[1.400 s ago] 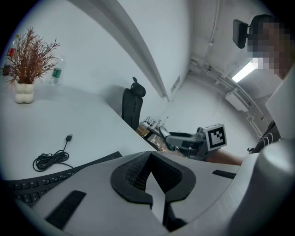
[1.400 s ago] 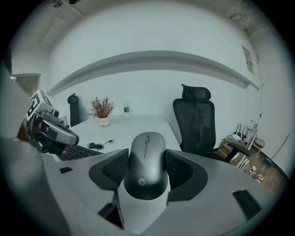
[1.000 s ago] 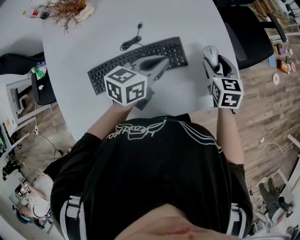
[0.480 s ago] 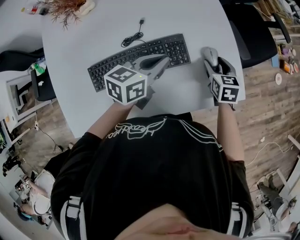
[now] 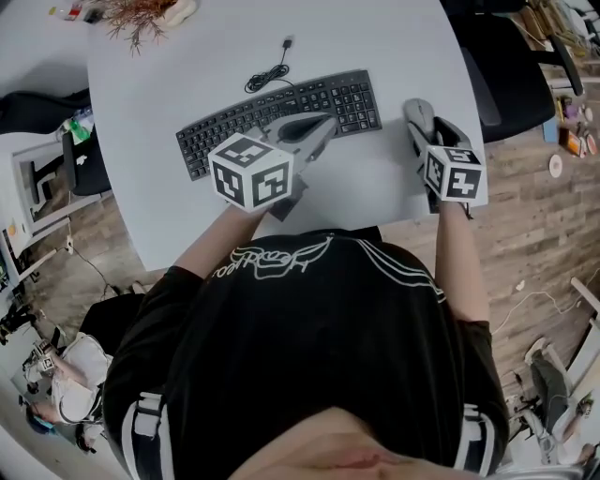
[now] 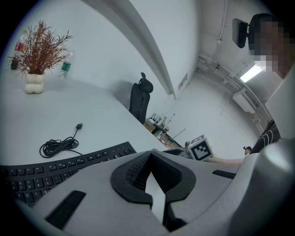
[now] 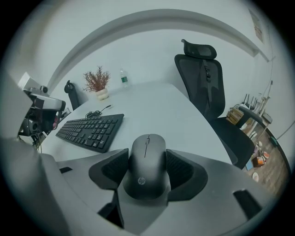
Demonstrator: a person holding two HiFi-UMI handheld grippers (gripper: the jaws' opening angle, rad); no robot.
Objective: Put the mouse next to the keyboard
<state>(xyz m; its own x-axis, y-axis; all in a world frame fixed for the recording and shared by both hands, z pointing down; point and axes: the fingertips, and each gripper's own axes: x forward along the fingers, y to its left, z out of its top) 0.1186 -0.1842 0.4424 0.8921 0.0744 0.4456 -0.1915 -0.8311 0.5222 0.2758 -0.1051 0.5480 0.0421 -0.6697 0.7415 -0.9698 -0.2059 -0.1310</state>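
- At the table's point(image 5: 187, 84) far left corner we see a dried plant point(image 5: 141, 14) in a pale vase.
- The black keyboard point(image 5: 347, 98) lies slantwise across the middle of the table. Its coiled cable point(image 5: 267, 77) rests just beyond its far edge.
- Our left gripper point(image 5: 323, 127) hangs over the near edge of the keyboard, toward its right half. Its jaws are together at the tips, with nothing between them.
- Our right gripper point(image 5: 427, 131) is near the table's right edge, its jaws clamped on the sides of the black mouse point(image 5: 419, 114).
- The mouse points away from us. It sits to the right of the keyboard's right end, with bare table between the two. We cannot tell whether it touches the table.
- A black office chair point(image 5: 497, 66) stands off the table's right edge.
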